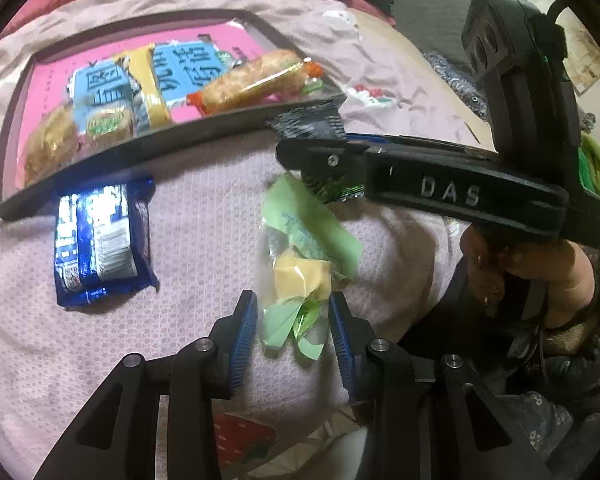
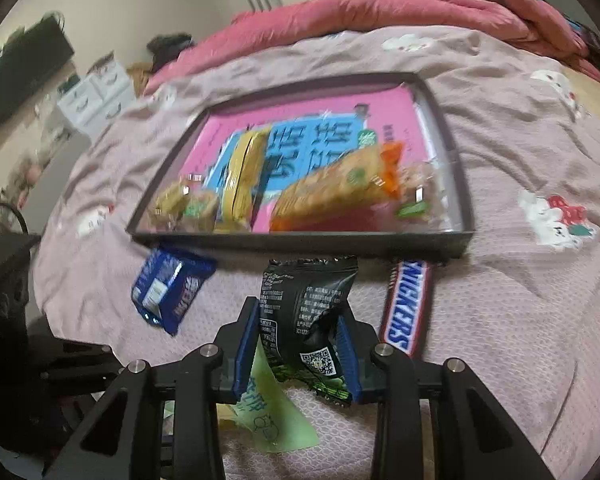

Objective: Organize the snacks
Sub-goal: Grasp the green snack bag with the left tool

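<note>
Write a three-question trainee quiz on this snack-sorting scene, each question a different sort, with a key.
1. Multiple choice: What sits between the right gripper pads?
A) the Snickers bar
B) the black snack packet
C) the blue packet

2. True or false: The green-wrapped snack by the left gripper already lies inside the dark-framed tray.

3. Fill in: The Snickers bar lies on the bedspread, just outside the tray's ______ edge.

Key:
1. B, its pads press on the packet.
2. False; it lies on the bedspread, between the left gripper's fingers.
3. near (front)
</note>
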`<state>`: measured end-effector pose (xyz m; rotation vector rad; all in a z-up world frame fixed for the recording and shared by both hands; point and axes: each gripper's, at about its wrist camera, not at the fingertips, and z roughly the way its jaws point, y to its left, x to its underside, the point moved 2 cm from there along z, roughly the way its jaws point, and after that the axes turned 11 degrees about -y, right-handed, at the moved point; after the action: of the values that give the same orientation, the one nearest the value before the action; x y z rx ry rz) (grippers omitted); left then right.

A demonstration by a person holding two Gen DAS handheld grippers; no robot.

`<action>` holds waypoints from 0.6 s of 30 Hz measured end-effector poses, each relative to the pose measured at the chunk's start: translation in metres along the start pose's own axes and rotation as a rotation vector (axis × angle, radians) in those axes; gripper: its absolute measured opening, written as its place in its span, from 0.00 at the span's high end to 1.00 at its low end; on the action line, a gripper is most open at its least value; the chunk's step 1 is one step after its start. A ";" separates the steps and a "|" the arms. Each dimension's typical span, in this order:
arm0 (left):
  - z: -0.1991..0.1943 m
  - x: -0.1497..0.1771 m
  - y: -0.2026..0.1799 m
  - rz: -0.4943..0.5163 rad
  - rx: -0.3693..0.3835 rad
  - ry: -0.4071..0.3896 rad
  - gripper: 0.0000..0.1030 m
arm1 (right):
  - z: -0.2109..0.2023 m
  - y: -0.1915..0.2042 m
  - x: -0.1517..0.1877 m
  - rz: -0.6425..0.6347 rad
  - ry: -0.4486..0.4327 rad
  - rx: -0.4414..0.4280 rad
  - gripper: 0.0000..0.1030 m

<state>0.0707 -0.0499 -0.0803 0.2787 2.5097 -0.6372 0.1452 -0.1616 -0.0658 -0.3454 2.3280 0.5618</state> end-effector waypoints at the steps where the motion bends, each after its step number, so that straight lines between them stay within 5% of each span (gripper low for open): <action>1: 0.000 -0.002 0.000 0.001 -0.004 -0.005 0.64 | -0.005 -0.003 -0.003 0.010 -0.024 0.004 0.65; 18: -0.018 -0.010 0.010 -0.039 -0.007 -0.080 0.65 | -0.027 -0.003 -0.023 0.030 -0.160 -0.023 0.65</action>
<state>0.0745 -0.0335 -0.0653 0.1983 2.4456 -0.6427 0.1476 -0.1752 -0.0331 -0.2669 2.1776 0.6092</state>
